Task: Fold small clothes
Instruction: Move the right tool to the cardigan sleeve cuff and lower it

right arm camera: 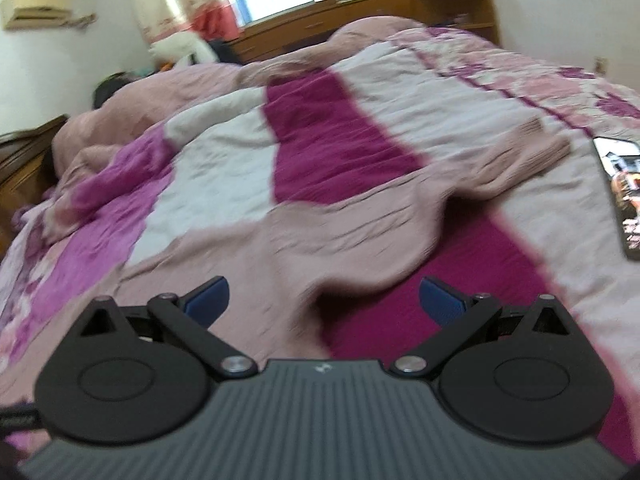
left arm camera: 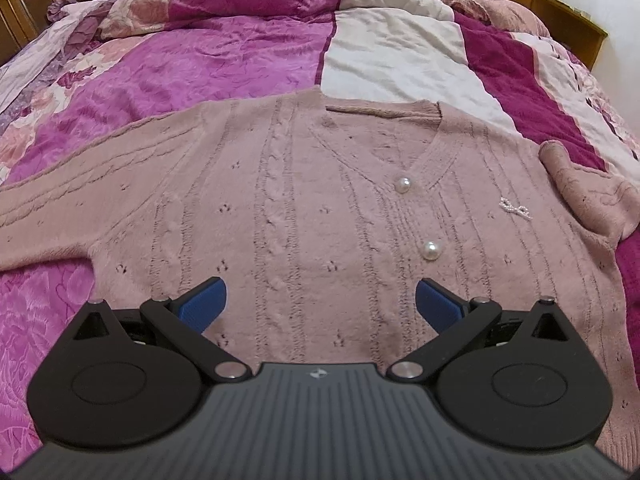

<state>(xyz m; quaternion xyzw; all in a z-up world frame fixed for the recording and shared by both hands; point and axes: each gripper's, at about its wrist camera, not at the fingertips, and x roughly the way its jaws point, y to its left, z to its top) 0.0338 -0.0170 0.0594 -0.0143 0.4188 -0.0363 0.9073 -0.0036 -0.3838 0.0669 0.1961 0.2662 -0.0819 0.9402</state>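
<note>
A big bed quilt (left arm camera: 224, 52) fills the view. The pink cardigan (left arm camera: 304, 200) lies flat on it, front up, not folded yet. One sleeve (right arm camera: 516, 160) stretches toward 2 o'clock, near a phone (right arm camera: 624, 196). The left gripper (left arm camera: 320, 300) and right gripper (right arm camera: 324, 300) both gape wide, holding nothing.

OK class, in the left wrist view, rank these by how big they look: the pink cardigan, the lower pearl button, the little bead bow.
1. Pink cardigan, by far the largest.
2. Bead bow.
3. Lower pearl button, which is nearer the camera, so its rank below the bow is unsure.
</note>
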